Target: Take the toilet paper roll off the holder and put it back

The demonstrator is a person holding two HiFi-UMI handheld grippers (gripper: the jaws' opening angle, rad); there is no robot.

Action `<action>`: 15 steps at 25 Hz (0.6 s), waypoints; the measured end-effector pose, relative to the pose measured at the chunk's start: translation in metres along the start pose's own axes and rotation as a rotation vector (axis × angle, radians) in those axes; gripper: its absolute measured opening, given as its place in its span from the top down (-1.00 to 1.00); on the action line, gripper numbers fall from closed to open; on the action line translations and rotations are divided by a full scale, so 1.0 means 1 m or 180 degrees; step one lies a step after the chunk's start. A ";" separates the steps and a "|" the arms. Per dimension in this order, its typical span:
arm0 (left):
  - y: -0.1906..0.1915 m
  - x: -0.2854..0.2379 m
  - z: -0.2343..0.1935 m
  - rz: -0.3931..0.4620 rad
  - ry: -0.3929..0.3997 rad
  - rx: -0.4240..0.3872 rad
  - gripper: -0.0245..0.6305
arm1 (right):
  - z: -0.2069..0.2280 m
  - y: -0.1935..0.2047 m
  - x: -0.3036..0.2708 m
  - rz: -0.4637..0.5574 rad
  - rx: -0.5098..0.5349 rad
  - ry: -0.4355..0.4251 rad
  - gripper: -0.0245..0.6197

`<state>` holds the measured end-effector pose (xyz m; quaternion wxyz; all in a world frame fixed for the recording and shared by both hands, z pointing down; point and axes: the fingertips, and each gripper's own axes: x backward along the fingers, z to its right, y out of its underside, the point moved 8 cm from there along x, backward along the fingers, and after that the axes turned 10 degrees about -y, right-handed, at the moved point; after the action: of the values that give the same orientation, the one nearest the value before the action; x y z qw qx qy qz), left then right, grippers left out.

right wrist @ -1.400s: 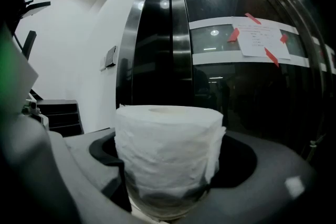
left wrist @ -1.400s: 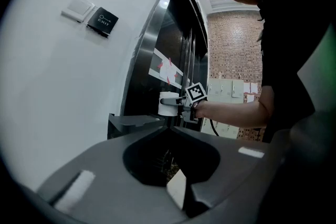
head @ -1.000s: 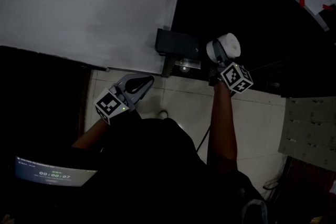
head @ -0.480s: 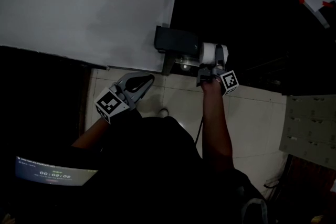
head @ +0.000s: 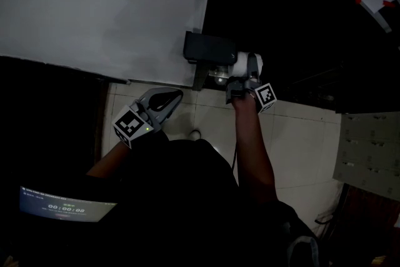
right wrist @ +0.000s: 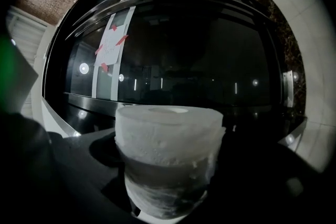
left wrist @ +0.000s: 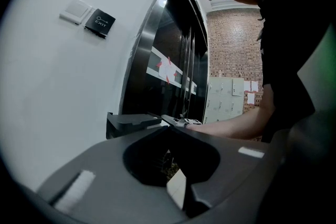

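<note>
R gripper (head: pixel 245 70) clamps roll (right wrist: pixel 168 149), just beside holder (head: pixel 209 49) edge.

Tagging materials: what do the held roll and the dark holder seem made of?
Toilet paper roll: soft matte white paper; its surface is dimpled and layered. Holder: dark, smooth, boxy shell, probably plastic or painted metal; too dim to settle.
</note>
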<state>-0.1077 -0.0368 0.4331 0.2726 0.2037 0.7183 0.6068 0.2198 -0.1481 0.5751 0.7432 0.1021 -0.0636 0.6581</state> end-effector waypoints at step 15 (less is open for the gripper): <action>0.001 0.001 0.001 -0.0020 -0.0004 0.0007 0.92 | 0.007 0.060 0.002 -0.0088 -0.0188 0.0194 -0.53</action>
<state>-0.1083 -0.0349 0.4341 0.2748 0.2021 0.7194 0.6051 0.1605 -0.1409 0.5861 0.7565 0.0610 -0.0589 0.6484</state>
